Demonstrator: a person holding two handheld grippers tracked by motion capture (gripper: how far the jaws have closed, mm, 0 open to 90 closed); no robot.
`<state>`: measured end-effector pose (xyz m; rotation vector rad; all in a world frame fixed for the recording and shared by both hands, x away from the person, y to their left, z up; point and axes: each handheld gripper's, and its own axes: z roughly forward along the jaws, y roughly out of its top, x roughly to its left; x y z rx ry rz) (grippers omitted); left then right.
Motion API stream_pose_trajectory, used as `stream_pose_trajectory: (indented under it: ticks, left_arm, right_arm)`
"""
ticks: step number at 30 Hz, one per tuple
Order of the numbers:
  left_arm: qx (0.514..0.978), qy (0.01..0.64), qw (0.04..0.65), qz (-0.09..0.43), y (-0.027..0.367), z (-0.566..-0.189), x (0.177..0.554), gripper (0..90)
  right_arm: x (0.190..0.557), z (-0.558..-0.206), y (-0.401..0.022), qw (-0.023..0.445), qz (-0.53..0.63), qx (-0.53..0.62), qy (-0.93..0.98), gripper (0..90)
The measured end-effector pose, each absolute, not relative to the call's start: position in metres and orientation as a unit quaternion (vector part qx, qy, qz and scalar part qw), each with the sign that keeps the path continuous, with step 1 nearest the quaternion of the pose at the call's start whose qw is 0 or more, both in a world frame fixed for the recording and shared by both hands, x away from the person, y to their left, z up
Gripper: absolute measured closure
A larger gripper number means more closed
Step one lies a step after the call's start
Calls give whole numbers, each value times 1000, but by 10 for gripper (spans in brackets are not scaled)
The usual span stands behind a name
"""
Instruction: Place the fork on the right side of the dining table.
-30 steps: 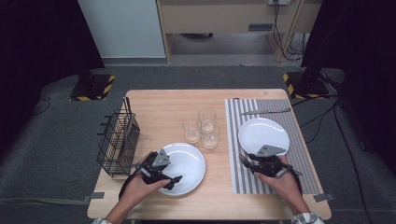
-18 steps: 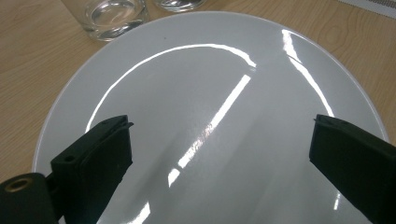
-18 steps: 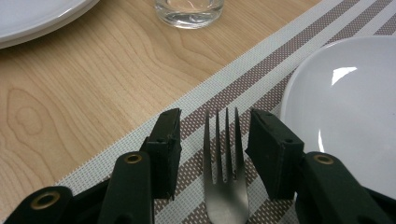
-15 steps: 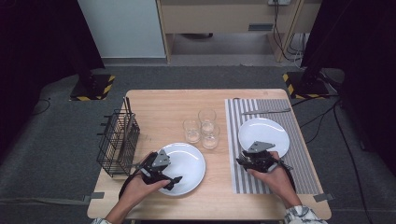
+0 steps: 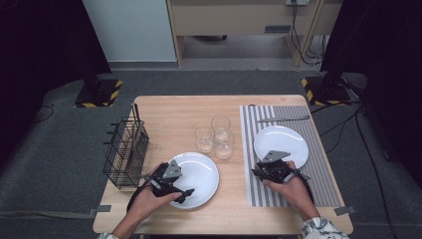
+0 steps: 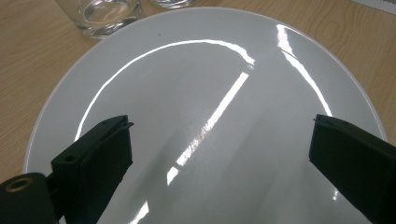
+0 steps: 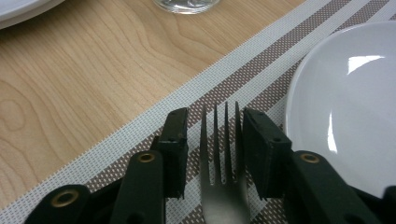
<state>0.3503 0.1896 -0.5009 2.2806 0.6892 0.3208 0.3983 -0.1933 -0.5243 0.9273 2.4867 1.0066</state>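
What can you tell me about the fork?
The fork looks like dull grey metal, with four thin tines pointing away from the camera. It sits between the two black jaws of the right gripper, which have just been closing around it; a small gap shows on the left side, so a firm pinch isn't certain. Its tines are over the striped placemat, just left of the white plate. The handle is hidden.

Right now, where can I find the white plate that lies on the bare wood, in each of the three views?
High view: the white plate is at the lower middle, left of the striped placemat.
Left gripper view: it is large and in the centre.
Right gripper view: a sliver of its rim is in the top left corner.
Shared landmark: the drinking glasses stand just beyond its rim.
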Motion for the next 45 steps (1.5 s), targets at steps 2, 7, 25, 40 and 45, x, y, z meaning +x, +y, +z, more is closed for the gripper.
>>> stream_pose_trajectory:
  ticks: [2,7,25,40,45]
  left_arm:
    - [885,267,359,125,190,-501,350,50]
    - [885,267,359,126,190,-501,350,51]
    - [885,268,358,130,191,-500,351,51]
    - [886,269,355,130,192,-500,350,51]
    - [887,267,353,130,191,-501,350,51]
  right_arm:
    - [399,-524,-194,154,351,322,866,672]
    - [399,-524,-195,153,353,322,865,691]
    - [406,-517,-184,159,349,271,883,696]
    - [397,-504,-190,152,381,287,866,630]
    - [383,-507,-203,162,375,305,860,653]
